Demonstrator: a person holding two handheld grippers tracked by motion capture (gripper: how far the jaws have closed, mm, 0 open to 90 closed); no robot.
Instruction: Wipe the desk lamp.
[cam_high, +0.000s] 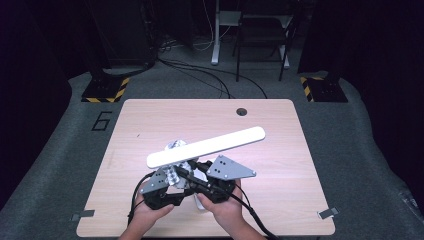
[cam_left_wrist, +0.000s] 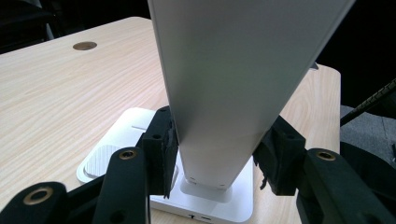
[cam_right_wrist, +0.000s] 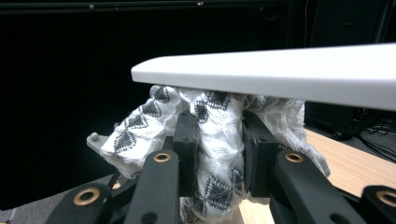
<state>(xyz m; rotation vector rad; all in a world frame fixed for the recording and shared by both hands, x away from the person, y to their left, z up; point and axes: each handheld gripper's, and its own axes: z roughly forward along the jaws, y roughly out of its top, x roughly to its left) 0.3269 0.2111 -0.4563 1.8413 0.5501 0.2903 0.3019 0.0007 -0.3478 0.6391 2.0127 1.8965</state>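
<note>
I see a light wood table (cam_high: 150, 120) with a round grommet hole (cam_high: 242, 111) on grey carpet (cam_high: 60, 150). Dark room behind; hazard-striped bases (cam_high: 106, 90) at upper left and right, cables (cam_high: 200, 75) and a chair (cam_high: 262, 30) top centre.

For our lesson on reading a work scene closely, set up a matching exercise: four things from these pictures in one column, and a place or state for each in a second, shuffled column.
Things:
1. lamp arm
2. patterned cloth
3. lamp base
4. left gripper

Places or states:
A. flat on the wooden table
B. clamped between the right gripper's jaws, pressed up under the white bar
C. long white bar slanting above the table
D. jaws set either side of the lamp arm's lower end

Pairs: 1-C, 2-B, 3-A, 4-D
</note>
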